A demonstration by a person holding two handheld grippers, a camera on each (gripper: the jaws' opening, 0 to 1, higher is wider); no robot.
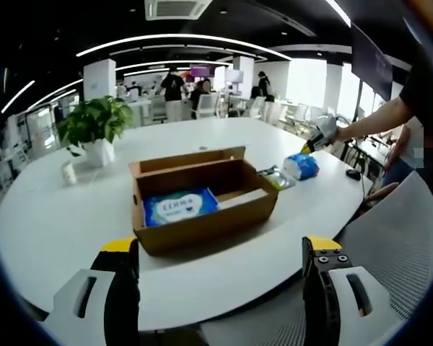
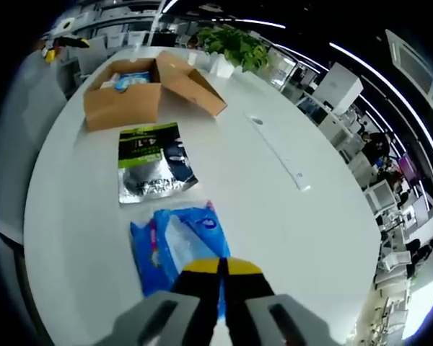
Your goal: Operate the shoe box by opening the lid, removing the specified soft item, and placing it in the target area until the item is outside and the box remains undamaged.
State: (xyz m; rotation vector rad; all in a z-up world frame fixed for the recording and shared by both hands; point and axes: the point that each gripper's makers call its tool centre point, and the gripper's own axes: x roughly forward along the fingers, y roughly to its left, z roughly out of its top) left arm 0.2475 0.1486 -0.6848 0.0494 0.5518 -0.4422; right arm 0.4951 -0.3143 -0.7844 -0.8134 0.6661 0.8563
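R gripper [image 2: 221, 277], frame bottom: jaws closed at edge of blue soft pack [image 2: 179, 245], on table outside shoe box [image 2: 133, 90]; grip unconfirmed. L gripper [image 1: 220, 263] wide open, empty. Step: placement. Next: release, retract.

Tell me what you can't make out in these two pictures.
- Left gripper view: the box front wall hides the floor behind it, below the blue pack.
- Right gripper view: the closed right tool covers the near end of the blue bag.
- The silver pouch print is too small to read.
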